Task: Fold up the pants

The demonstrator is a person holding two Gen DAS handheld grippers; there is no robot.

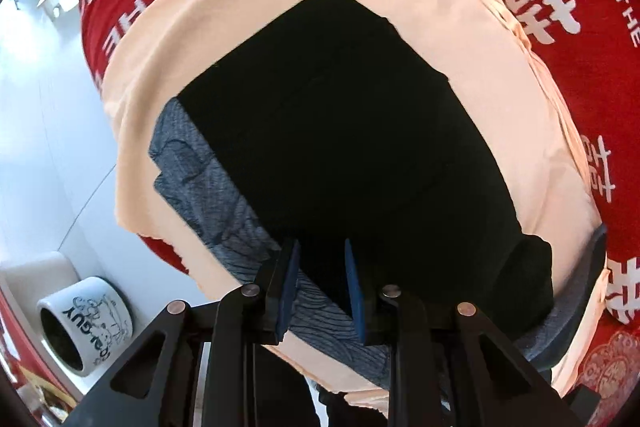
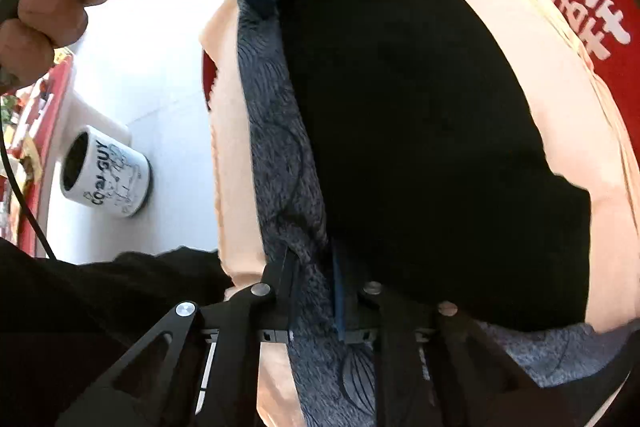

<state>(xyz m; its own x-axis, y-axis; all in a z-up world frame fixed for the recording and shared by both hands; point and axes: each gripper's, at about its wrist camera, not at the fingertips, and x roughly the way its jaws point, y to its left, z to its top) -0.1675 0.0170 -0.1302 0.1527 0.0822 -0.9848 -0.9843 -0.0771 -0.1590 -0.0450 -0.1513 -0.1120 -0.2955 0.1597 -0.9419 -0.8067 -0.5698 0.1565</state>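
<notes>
A: What does the right hand-held gripper (image 2: 314, 287) hold?
B: Its jaws close on grey patterned cloth (image 2: 280, 155) beside the black pants (image 2: 420, 115).
A: And at left?
B: A white mug (image 2: 106, 173) lying on its side.

A red cloth (image 1: 600, 75) with white characters and letters covers the surface, and a peach sheet (image 1: 224, 39) lies spread over it. A grey patterned mat (image 2: 280, 131) rests on the sheet, its edge showing. Off to the side, on a white floor (image 1: 48, 131), a white mug (image 2: 110, 173) lies on its side, printed with "GUY" and a line drawing, its dark inside showing.
</notes>
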